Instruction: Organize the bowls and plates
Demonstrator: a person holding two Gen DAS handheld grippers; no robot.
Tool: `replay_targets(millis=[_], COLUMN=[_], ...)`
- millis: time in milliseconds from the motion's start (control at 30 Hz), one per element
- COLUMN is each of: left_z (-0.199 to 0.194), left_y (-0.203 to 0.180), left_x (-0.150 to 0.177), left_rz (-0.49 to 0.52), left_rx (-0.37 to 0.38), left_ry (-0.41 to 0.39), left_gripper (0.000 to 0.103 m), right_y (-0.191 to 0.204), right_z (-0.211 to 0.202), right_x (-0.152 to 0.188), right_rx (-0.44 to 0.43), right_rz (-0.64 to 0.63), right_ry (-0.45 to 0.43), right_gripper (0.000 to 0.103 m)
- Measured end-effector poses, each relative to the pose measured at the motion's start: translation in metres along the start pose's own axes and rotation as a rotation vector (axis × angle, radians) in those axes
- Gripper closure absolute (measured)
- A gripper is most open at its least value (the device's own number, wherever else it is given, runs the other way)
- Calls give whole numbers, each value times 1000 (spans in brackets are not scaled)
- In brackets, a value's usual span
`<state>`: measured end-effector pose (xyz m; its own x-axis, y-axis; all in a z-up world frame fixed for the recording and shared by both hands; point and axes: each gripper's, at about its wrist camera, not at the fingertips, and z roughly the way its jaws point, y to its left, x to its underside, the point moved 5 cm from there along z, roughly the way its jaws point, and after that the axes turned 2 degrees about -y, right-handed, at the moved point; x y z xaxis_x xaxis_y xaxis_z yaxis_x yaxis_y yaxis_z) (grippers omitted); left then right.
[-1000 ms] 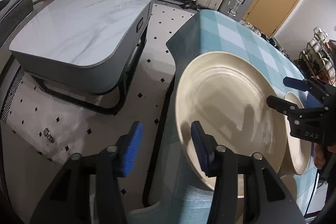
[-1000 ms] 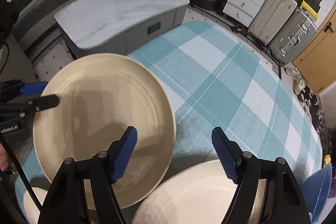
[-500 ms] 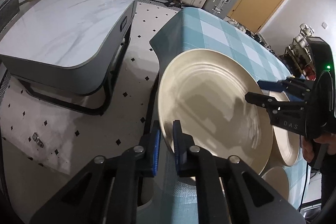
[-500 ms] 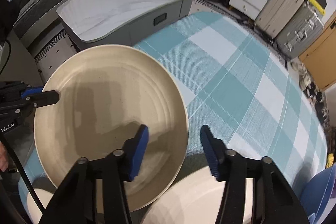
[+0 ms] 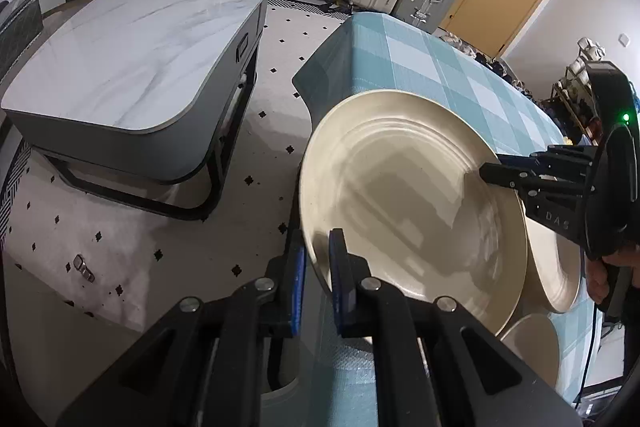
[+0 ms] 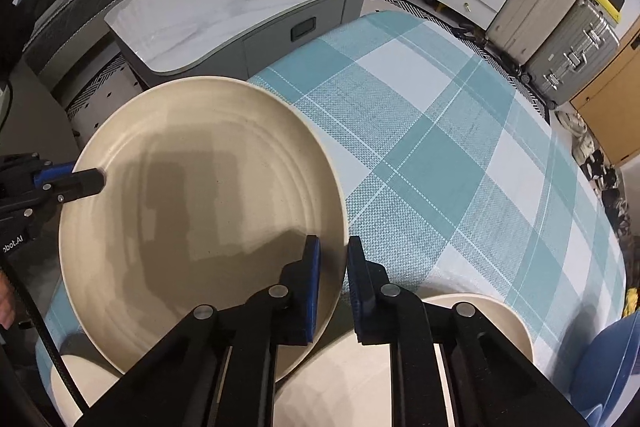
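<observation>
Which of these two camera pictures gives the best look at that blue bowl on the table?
The right wrist view. The blue bowl shows only there, at the lower right edge on the checked tablecloth, and it is cut off by the picture's rim. The left wrist view does not show it at all.

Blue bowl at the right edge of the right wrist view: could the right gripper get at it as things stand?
Probably not yet. The right gripper is shut on the big cream plate, which the left gripper grips too. The blue bowl itself sits unobstructed on the checked cloth.
</observation>
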<state>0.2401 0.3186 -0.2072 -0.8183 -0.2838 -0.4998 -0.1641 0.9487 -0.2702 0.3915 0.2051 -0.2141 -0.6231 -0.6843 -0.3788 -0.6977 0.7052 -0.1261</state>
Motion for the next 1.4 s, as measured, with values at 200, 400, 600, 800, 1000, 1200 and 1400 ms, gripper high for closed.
replay_targets(millis=[200,400,600,800,1000,1200,1400], left_z=[-1,-2,-3,-6,-8,-5,-3], left_y=[0,1,-2,1,-4,-3,1], left_x=[2,4,5,5,1,0,6], left_rz=[3,-12,10,-5,-12,-11,-28], left_rx=[-2,2,-34,-32,-38,-53,-41], left_ry=[-3,-12,2,12,19,35,45], left_gripper=[94,94,94,94,94,94,93], right_y=[1,8,13,12,5,1,0], right_z=[2,1,-3,-7,-10,-7,-3], right_x=[-3,-3,-1,1,-3,-2,-1], right_rx=[-9,36,87,54,47,28,-11], right_rz=[-33,-82,-80,-35,12,31,26], right_ry=[24,18,-10,-6,-3,14,-1], right_gripper=[90,89,90,93,94,94,94])
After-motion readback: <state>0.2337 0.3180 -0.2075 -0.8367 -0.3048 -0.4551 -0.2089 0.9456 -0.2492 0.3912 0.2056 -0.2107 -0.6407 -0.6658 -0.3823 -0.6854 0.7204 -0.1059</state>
